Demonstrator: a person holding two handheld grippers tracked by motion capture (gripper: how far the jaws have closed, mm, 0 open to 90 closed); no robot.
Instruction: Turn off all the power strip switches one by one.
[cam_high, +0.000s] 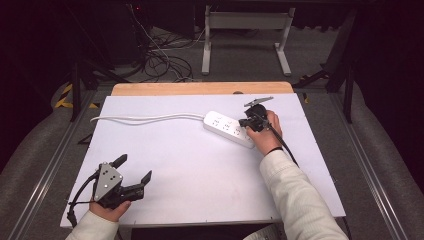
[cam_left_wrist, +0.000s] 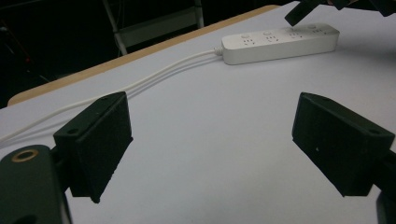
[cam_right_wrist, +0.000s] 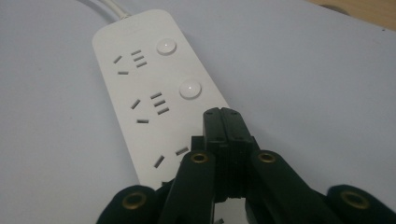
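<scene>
A white power strip (cam_high: 228, 128) with three socket groups and round buttons lies on the white table (cam_high: 200, 165), right of centre; its white cable (cam_high: 145, 118) runs off to the left. My right gripper (cam_high: 248, 123) is shut with nothing between its jaws, its tip over the strip's near end (cam_right_wrist: 187, 140), by the third socket group. Whether the tip touches the strip is unclear. My left gripper (cam_high: 134, 169) stands open low over the front left of the table, empty, pointing toward the strip (cam_left_wrist: 280, 42).
A bare wooden strip (cam_high: 200, 88) shows along the table's far edge. Beyond it stand a white table frame (cam_high: 245, 30) and tangled cables (cam_high: 160, 60) on the floor. Bare white surface lies between the two grippers.
</scene>
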